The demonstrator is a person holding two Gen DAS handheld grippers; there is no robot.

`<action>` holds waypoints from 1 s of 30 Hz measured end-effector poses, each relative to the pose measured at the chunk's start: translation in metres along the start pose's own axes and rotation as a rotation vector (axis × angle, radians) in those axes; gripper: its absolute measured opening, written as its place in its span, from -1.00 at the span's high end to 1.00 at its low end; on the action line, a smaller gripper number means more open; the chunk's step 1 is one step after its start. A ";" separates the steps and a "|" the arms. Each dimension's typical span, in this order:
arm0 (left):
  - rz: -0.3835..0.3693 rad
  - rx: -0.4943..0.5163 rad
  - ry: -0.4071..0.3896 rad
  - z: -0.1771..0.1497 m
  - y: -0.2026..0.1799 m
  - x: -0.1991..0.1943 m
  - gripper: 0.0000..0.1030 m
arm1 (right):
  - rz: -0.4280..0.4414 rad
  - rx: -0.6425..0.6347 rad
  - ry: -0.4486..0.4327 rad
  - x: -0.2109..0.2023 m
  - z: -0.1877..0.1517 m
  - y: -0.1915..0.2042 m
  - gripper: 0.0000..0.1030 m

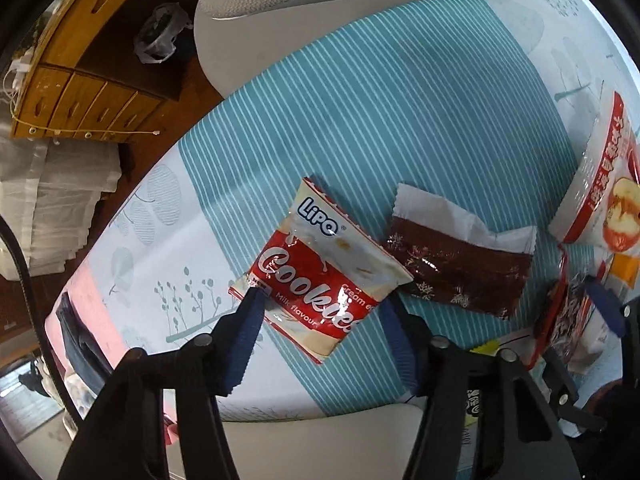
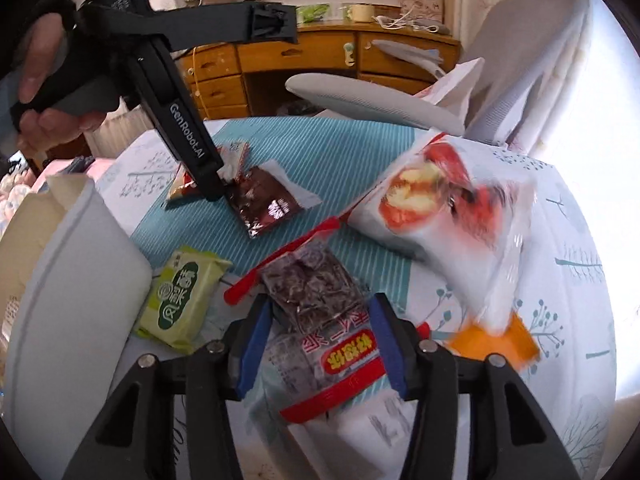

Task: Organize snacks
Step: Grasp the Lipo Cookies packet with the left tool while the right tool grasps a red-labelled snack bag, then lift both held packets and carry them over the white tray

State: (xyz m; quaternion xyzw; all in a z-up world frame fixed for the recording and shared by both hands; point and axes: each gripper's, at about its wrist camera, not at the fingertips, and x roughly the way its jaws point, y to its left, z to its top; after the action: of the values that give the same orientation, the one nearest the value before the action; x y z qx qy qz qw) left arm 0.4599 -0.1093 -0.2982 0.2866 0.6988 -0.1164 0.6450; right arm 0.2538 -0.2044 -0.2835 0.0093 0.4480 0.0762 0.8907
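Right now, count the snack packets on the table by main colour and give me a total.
Red and white: 3, the Lipo cookies packet, the big apple-picture bag, the clear packet with red edges
Brown: 1, the foil packet
Green: 1, the green packet
Orange: 1, the orange packet
Total: 6

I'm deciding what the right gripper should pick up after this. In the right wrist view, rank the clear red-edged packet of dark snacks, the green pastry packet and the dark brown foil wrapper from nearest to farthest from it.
1. Clear red-edged packet of dark snacks: between the right gripper's jaws.
2. Green pastry packet: just left, beside the white container.
3. Dark brown foil wrapper: farther up the striped tablecloth, by the left gripper.
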 end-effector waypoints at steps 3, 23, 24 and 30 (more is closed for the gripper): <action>0.003 -0.015 -0.019 -0.001 -0.001 -0.004 0.17 | 0.017 0.017 0.010 -0.001 0.000 -0.002 0.13; -0.066 -0.154 -0.084 -0.034 0.015 -0.045 0.86 | 0.162 0.157 0.089 -0.026 0.000 -0.023 0.96; -0.075 -0.168 -0.093 -0.039 0.017 -0.050 0.87 | 0.171 0.163 0.090 -0.028 0.000 -0.024 0.97; -0.136 -0.244 -0.141 -0.066 0.028 -0.080 0.90 | 0.218 0.190 0.076 -0.043 0.002 -0.026 0.99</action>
State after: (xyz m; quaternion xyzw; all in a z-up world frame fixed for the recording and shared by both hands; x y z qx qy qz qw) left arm 0.4210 -0.0717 -0.2058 0.1494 0.6785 -0.0938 0.7131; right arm 0.2341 -0.2362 -0.2503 0.1392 0.4829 0.1302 0.8547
